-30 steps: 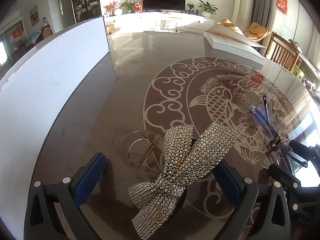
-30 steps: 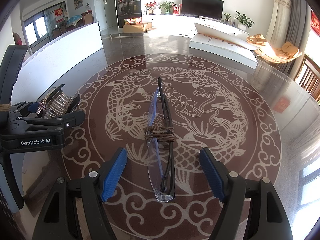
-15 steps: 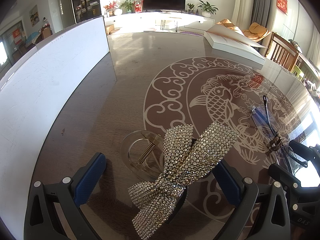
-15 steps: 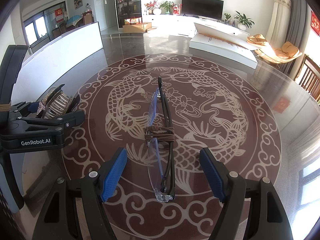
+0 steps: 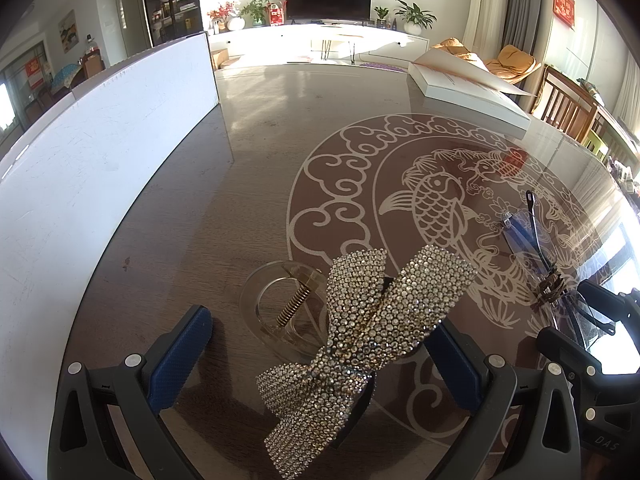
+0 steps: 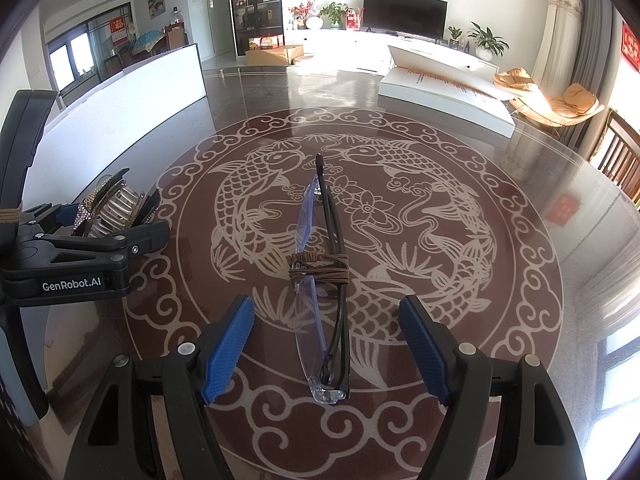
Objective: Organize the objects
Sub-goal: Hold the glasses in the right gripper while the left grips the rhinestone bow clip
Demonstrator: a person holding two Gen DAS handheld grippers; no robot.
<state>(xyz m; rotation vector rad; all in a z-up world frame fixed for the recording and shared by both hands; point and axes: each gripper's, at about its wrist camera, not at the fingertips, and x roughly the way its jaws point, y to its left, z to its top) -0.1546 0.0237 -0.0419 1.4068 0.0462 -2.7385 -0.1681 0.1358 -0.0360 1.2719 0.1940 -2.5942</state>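
2 grippers tilt downward — left gripper [image 5: 320, 356] straddling bow clip [image 5: 360, 344].

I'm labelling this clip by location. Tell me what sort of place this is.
Most likely a home living and dining room: a glass-topped table with a carp design up front, and behind it a television on a low white cabinet, plus a cushioned lounge chair.

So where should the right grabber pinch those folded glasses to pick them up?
Best across the middle of the folded glasses, by the brown cord wound round them. They lie flat, pointing away between the open right gripper, so come down from above with one pad on each long side.
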